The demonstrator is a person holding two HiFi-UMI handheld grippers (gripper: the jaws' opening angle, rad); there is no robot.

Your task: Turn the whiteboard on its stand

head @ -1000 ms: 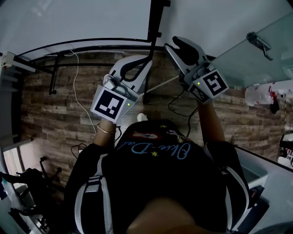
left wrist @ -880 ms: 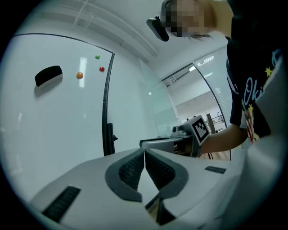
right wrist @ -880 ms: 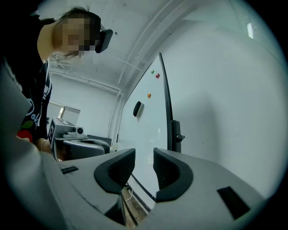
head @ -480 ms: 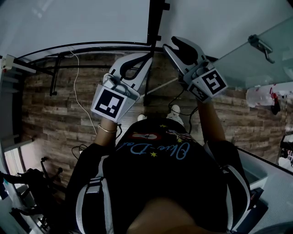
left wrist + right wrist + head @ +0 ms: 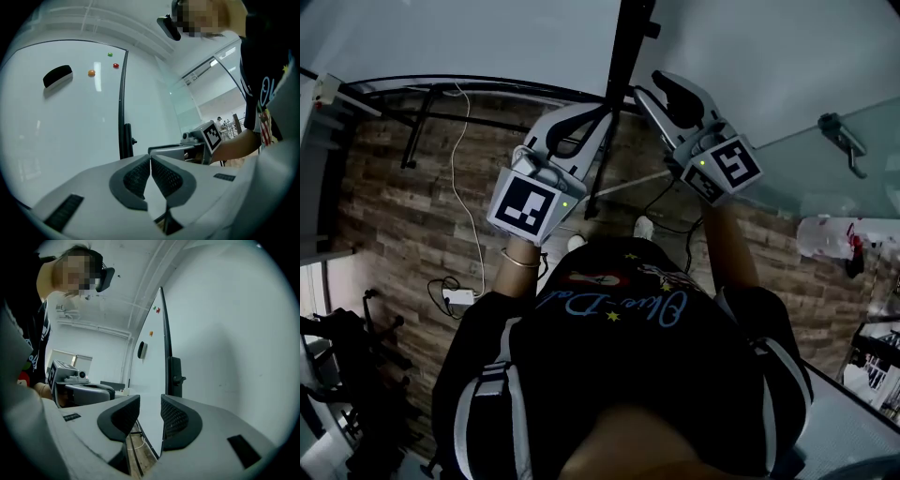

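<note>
The whiteboard [image 5: 469,37] fills the top of the head view, its black stand post [image 5: 630,56] between my two grippers. In the left gripper view the board [image 5: 61,122] carries a black eraser [image 5: 57,76] and coloured magnets [image 5: 91,72]. My left gripper [image 5: 602,117] is beside the post, its jaws [image 5: 150,159] shut tip to tip with nothing in them. My right gripper [image 5: 650,87] is on the post's other side. Its jaws [image 5: 150,404] have just been opening. The board's black-framed edge [image 5: 164,357] stands in the gap, close to the right pad [image 5: 176,420], and is not pinched.
The stand's black base bars [image 5: 422,131] run over the wooden floor [image 5: 403,225]. A white cable with a power strip [image 5: 459,297] lies on the floor at left. A glass panel with a metal handle [image 5: 839,131] stands at right. Dark equipment [image 5: 337,356] sits at the lower left.
The post and the base bars have shifted right and tilted in the head view, and the power strip has come into sight. Both grippers moved slightly with them. The right jaws have spread a little.
</note>
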